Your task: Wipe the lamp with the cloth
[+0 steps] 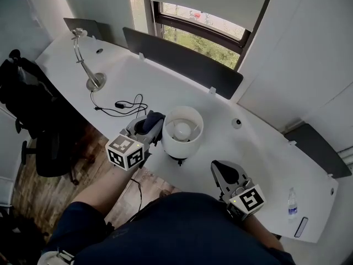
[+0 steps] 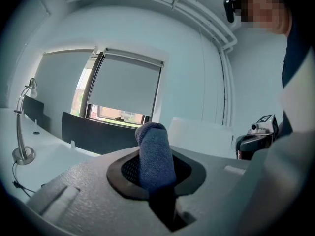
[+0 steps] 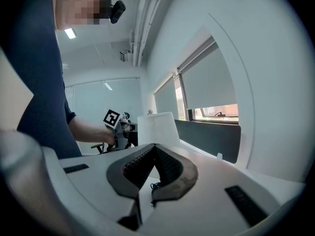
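Observation:
The lamp (image 1: 182, 130) stands near the desk's front edge, seen from above with a white shade and its bulb showing inside. My left gripper (image 1: 154, 125) is shut on a dark blue cloth (image 1: 148, 123), held right beside the shade's left side. In the left gripper view the cloth (image 2: 154, 156) sticks up between the jaws, with the shade (image 2: 199, 136) behind it. My right gripper (image 1: 219, 169) hangs to the lamp's lower right, apart from it. Its jaws meet at the tips with nothing between them (image 3: 155, 148); the shade (image 3: 157, 128) is ahead of it.
A silver gooseneck desk lamp (image 1: 88, 65) stands at the far left of the white curved desk (image 1: 265, 153), with a black cable (image 1: 128, 106) lying near it. A water bottle (image 1: 292, 202) stands at the right end. Dark divider panels (image 1: 182, 59) line the back edge; a black chair (image 1: 33, 115) is at left.

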The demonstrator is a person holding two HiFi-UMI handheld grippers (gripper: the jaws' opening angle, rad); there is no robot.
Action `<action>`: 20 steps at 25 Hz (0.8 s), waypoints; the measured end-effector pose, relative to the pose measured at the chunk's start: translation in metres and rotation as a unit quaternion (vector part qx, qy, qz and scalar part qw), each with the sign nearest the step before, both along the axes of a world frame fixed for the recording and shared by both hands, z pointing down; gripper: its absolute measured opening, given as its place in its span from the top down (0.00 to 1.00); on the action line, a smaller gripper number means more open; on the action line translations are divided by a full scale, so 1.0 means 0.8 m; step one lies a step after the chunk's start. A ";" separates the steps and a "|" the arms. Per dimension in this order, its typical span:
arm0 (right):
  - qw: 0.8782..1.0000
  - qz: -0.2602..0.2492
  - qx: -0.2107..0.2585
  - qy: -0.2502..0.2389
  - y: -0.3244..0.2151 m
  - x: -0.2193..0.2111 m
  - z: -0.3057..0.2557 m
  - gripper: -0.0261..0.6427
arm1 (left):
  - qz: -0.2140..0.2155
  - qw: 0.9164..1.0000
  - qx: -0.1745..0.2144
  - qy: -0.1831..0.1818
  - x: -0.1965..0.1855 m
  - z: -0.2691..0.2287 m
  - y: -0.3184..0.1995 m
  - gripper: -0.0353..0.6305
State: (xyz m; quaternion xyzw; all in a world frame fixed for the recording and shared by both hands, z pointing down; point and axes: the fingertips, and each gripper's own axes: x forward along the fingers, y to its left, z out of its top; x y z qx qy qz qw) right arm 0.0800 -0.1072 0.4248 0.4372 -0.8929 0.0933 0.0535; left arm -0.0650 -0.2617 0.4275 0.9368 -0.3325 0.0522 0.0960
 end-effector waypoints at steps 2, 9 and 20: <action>1.000 0.003 0.001 -0.001 0.002 0.000 -0.002 0.94 | 0.007 1.000 0.014 0.007 0.005 -0.020 -0.002 0.85; 1.000 0.011 0.008 -0.008 0.004 0.002 -0.010 0.94 | 0.016 0.997 0.065 0.045 0.013 -0.095 0.007 0.85; 1.000 0.003 0.020 -0.010 0.013 -0.017 -0.009 0.94 | -0.010 0.992 0.097 0.076 -0.023 -0.124 0.055 0.85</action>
